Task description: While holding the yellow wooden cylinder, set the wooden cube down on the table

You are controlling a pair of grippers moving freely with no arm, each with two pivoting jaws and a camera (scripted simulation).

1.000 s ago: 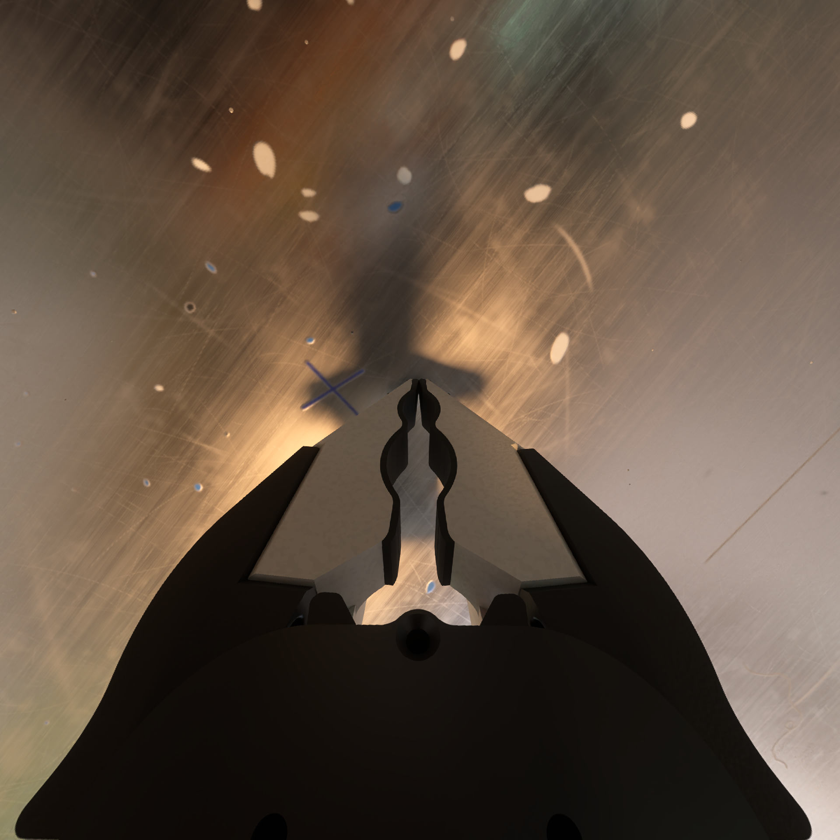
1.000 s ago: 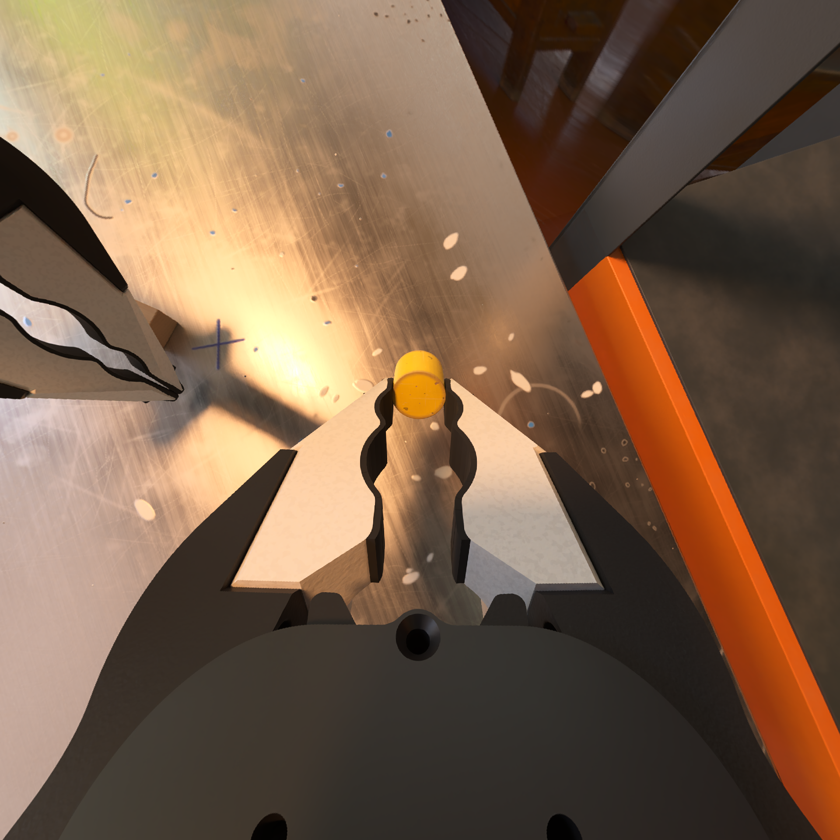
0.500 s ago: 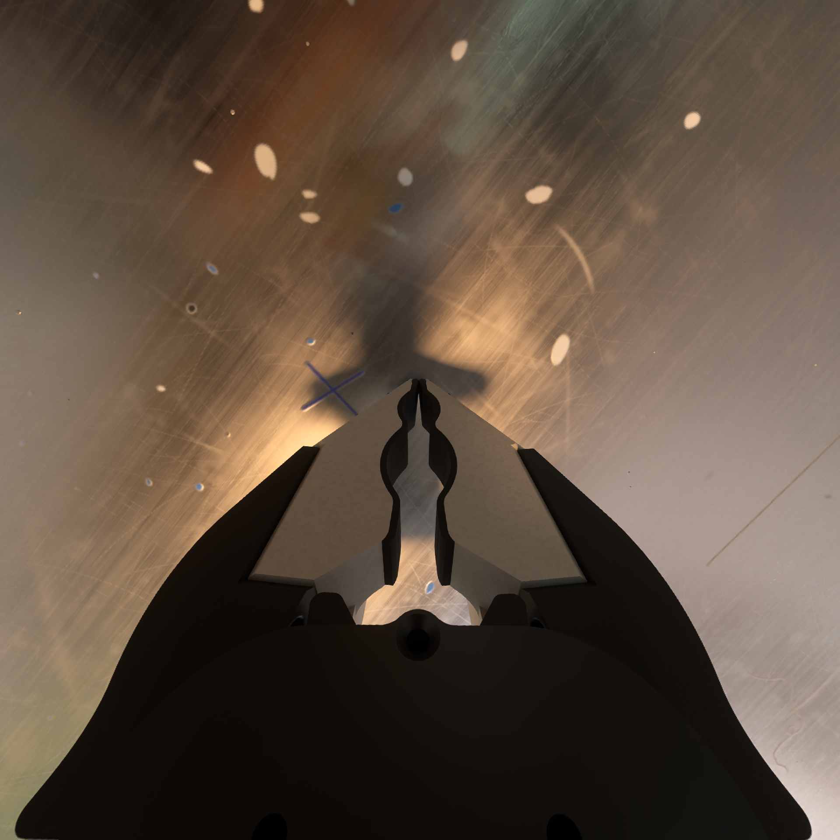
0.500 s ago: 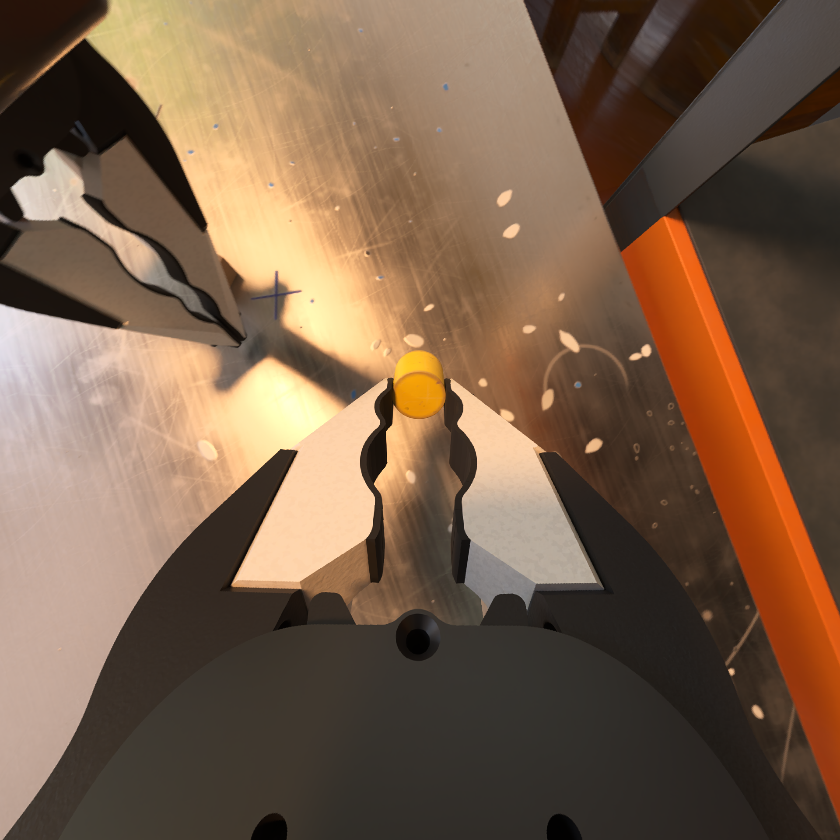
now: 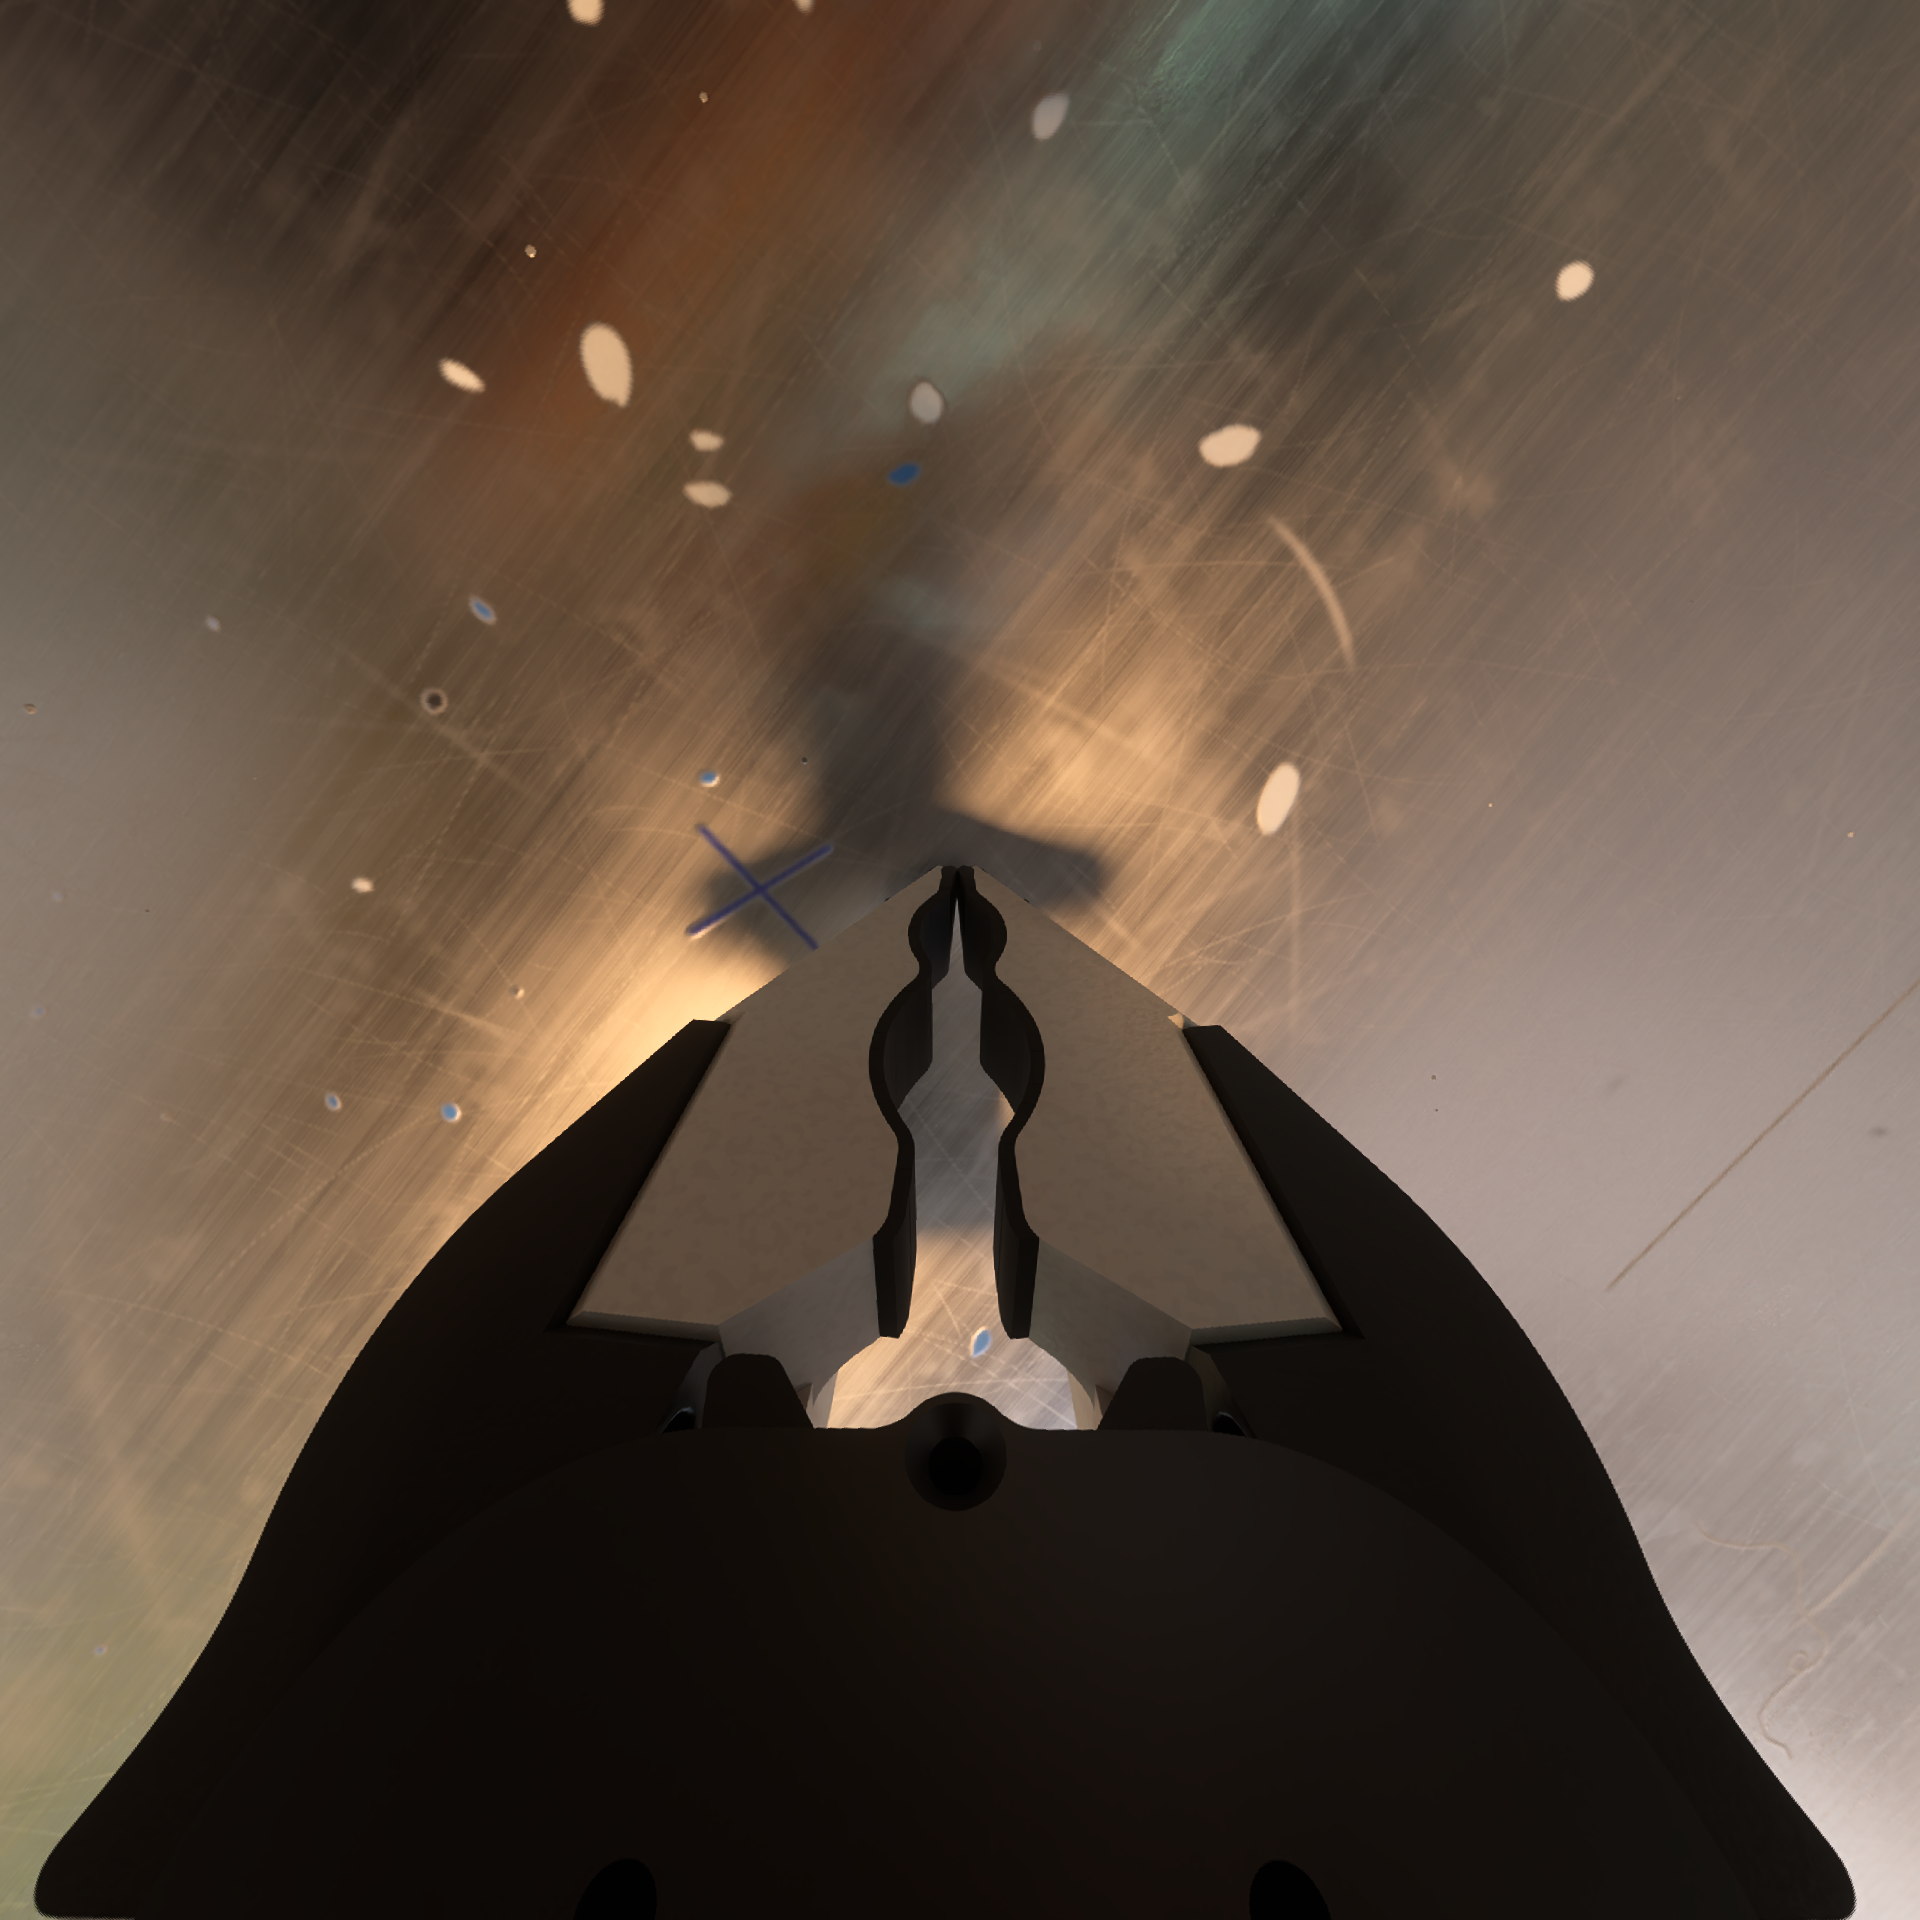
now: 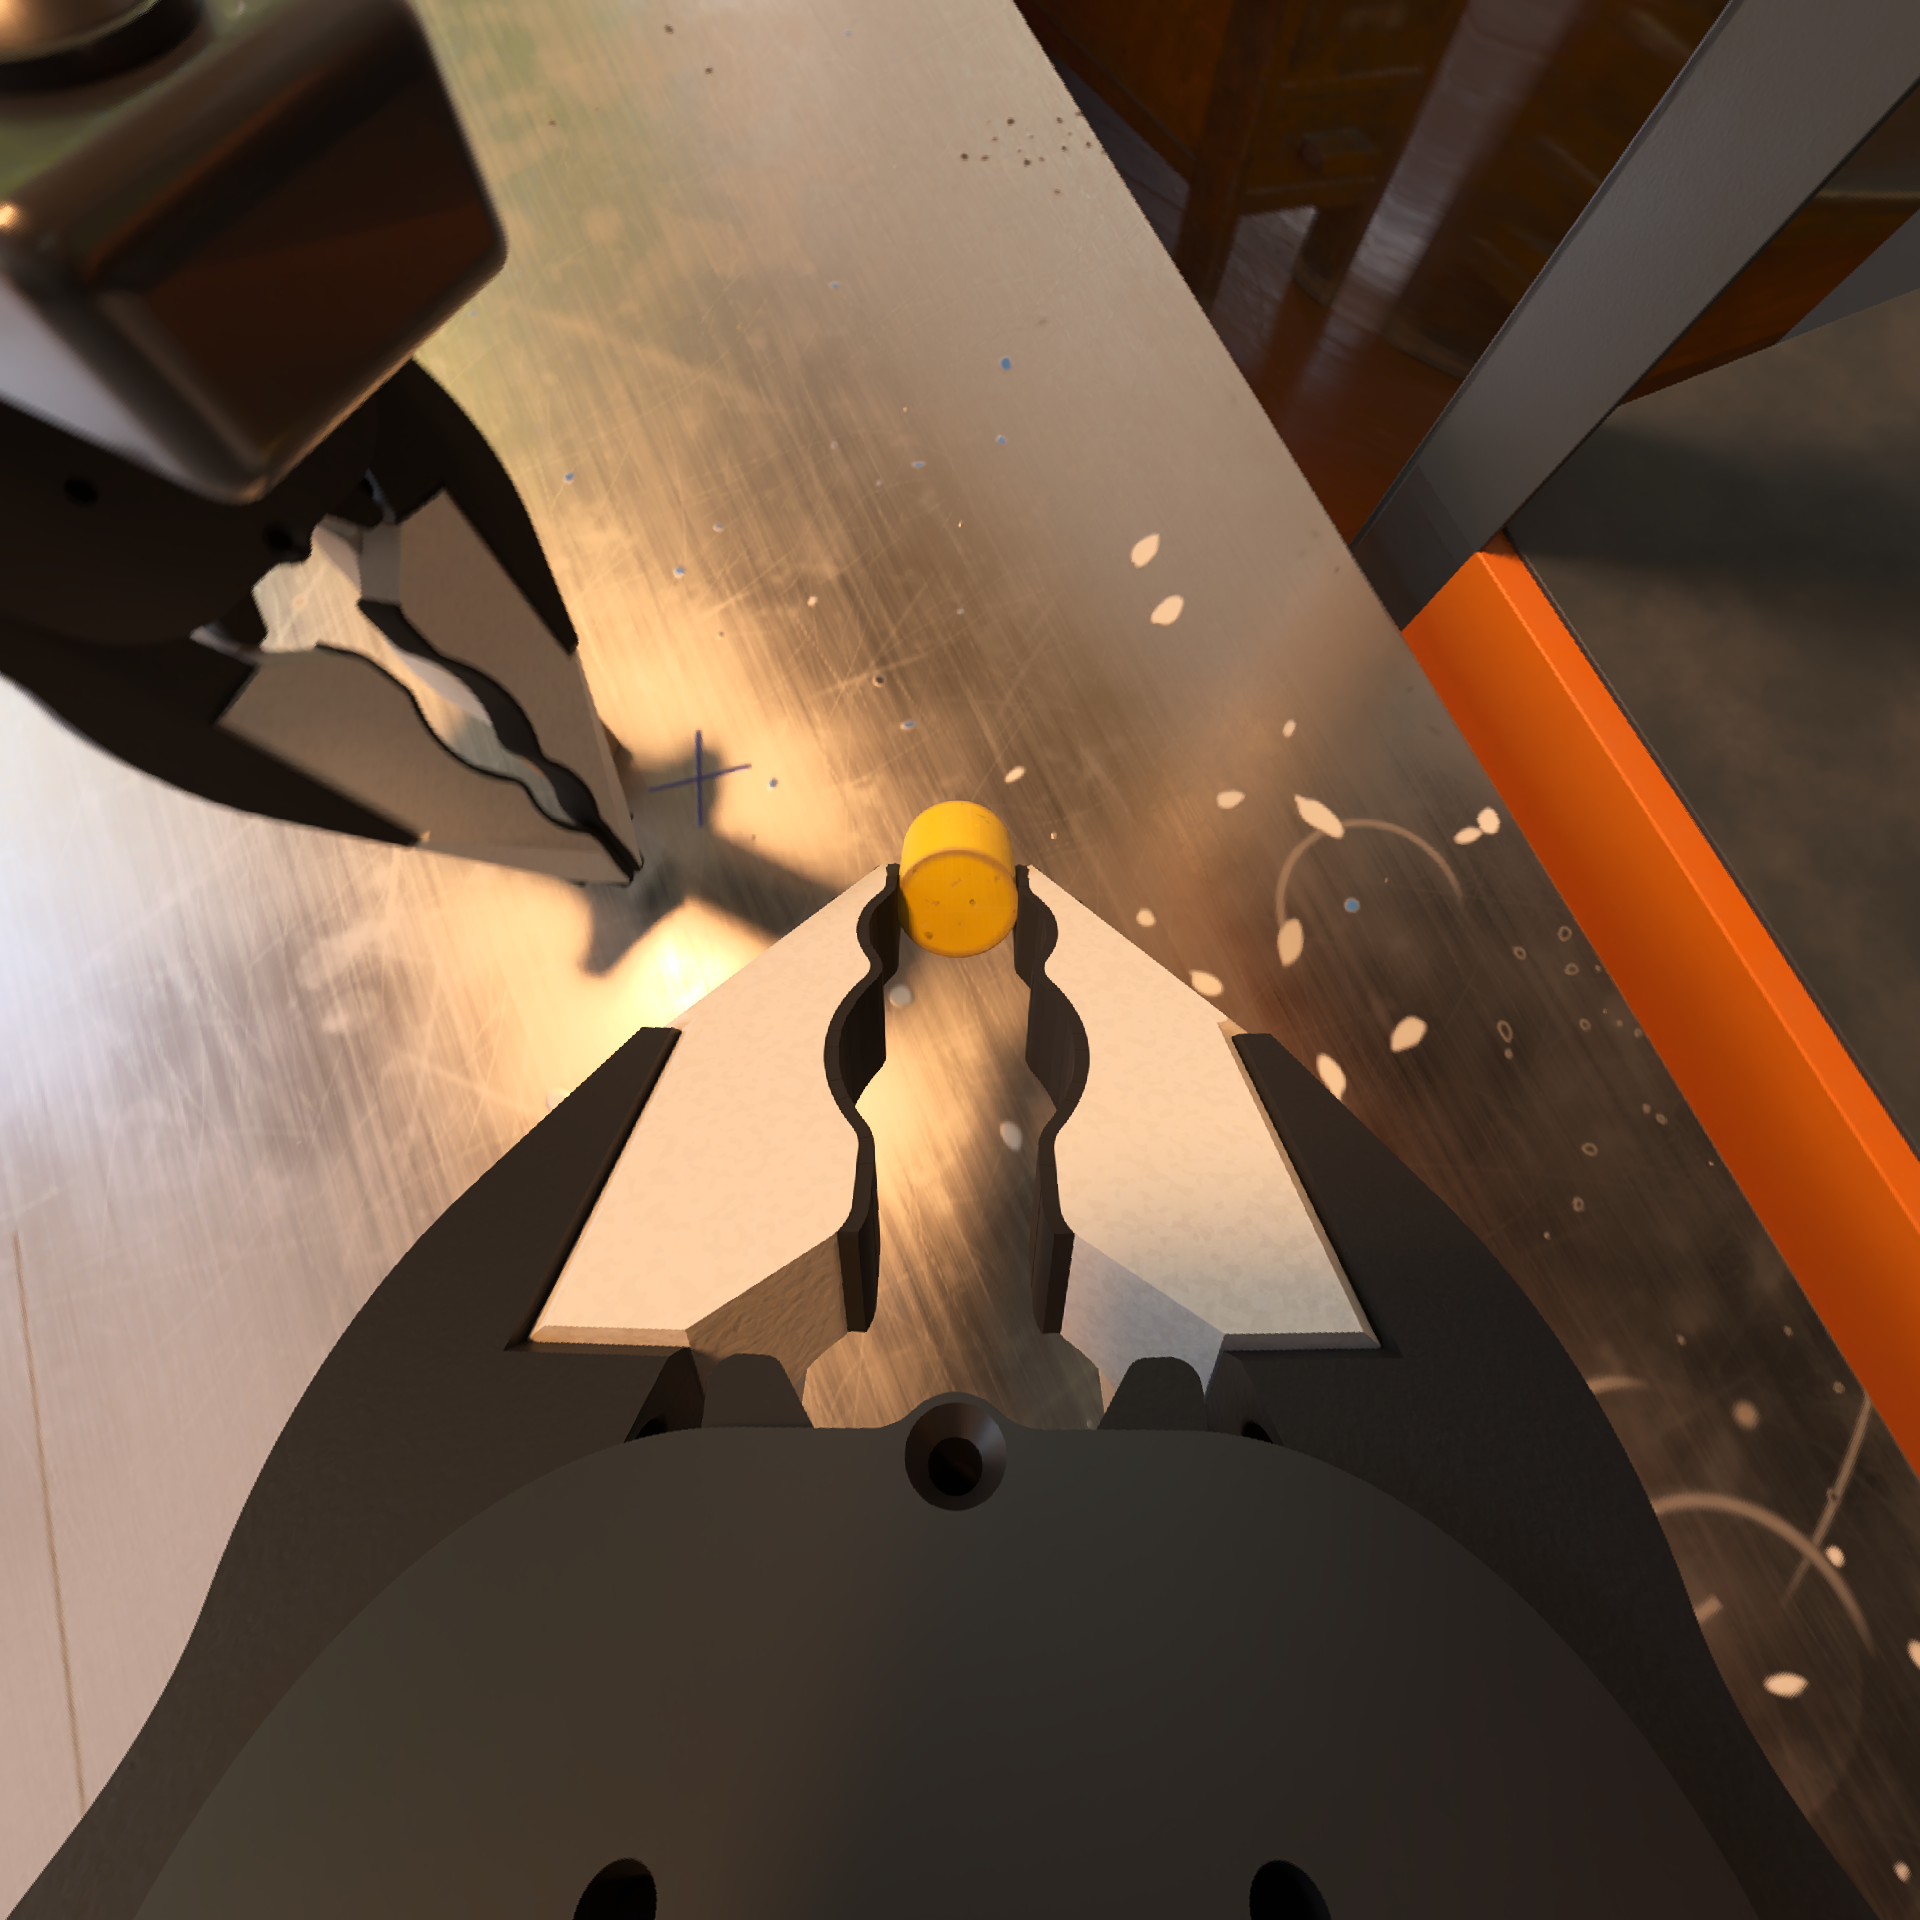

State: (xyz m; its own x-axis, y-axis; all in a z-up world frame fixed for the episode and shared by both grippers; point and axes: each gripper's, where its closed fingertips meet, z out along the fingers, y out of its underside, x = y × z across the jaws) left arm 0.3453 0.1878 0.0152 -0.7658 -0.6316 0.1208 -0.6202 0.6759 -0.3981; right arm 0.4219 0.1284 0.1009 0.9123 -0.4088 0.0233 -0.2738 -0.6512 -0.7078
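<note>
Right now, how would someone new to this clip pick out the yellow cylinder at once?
Start from the scratched metal table beside the orange beam in the right wrist view. Near the middle, the right gripper points forward, and the yellow cylinder sits clamped between its fingertips. It is the only bright yellow, round-ended thing there; the paint flecks around it are flat and pale.

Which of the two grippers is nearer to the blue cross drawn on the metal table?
Left. The left gripper has its tips just beside the blue cross; the right gripper, holding the yellow wooden cylinder, is farther away, nearer the orange rail.
</note>
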